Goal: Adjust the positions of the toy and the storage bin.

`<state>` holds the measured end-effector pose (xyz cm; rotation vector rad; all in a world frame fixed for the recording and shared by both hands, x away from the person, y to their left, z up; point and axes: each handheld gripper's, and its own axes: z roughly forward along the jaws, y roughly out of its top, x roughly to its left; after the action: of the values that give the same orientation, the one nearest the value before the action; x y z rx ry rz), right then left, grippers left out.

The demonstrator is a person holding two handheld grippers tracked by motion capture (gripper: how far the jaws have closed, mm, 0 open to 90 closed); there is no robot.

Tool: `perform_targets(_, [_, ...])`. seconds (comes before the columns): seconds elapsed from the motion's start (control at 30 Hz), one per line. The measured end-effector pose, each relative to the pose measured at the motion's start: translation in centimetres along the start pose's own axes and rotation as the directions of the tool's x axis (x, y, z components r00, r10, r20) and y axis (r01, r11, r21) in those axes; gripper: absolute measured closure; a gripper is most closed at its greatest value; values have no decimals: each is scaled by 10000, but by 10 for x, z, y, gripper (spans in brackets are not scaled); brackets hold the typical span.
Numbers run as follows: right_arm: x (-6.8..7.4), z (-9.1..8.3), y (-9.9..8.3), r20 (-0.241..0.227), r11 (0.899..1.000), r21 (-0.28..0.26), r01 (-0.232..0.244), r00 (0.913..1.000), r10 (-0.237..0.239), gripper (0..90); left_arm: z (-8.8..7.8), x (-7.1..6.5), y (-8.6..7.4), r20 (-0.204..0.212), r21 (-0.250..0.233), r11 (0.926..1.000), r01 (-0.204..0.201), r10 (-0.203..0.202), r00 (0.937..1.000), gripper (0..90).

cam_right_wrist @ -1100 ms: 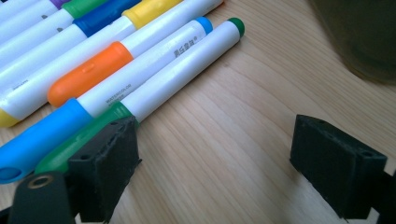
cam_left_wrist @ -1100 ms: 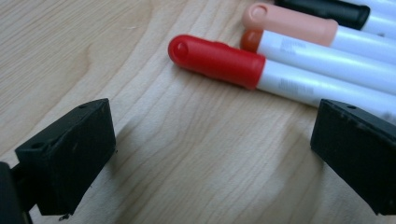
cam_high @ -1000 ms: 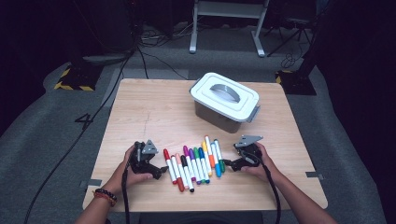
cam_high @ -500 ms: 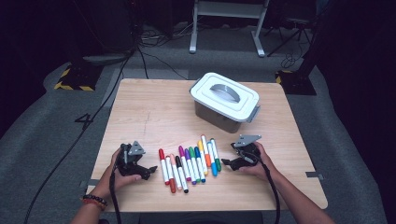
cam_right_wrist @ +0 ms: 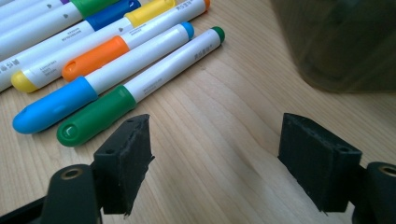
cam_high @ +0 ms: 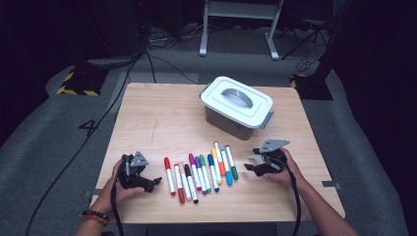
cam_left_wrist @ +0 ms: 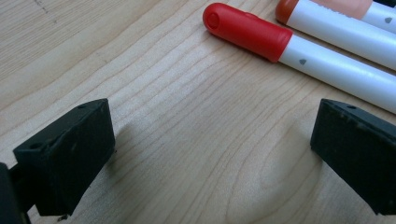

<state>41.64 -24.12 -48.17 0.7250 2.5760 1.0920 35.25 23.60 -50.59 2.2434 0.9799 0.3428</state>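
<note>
Your left tongs (cam_high: pixel 156 181) are released at the markers' (cam_high: pixel 200 172) nine o'clock; your right tongs (cam_high: pixel 249 160), also released and empty, have just been closing at their three o'clock, on the worktop (cam_high: pixel 162 113).

Light wooden surface (cam_high: pixel 162 118) on grey carpeted floor (cam_high: pixel 44 147); black cables (cam_high: pixel 162 64) and what appears to be a white stand (cam_high: pixel 241 12) occupy the dark background.
</note>
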Motion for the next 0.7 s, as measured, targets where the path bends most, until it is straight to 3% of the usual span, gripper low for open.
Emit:
perform_targets(0.23, [-12,-10,-7,174,9993,-51,-383,9991,383,244,1,1,1,18,0,9999,-103,103,9999,0])
perform_targets(0.43, [-15,-13,-8,309,9994,-54,-333,9990,334,250,1,1,1,31,-14,10000,-77,77,10000,0])
perform_targets(0.7, [-21,-19,-7,589,9980,-218,-591,9964,603,277,1,1,1,44,-6,10000,-78,78,10000,0])
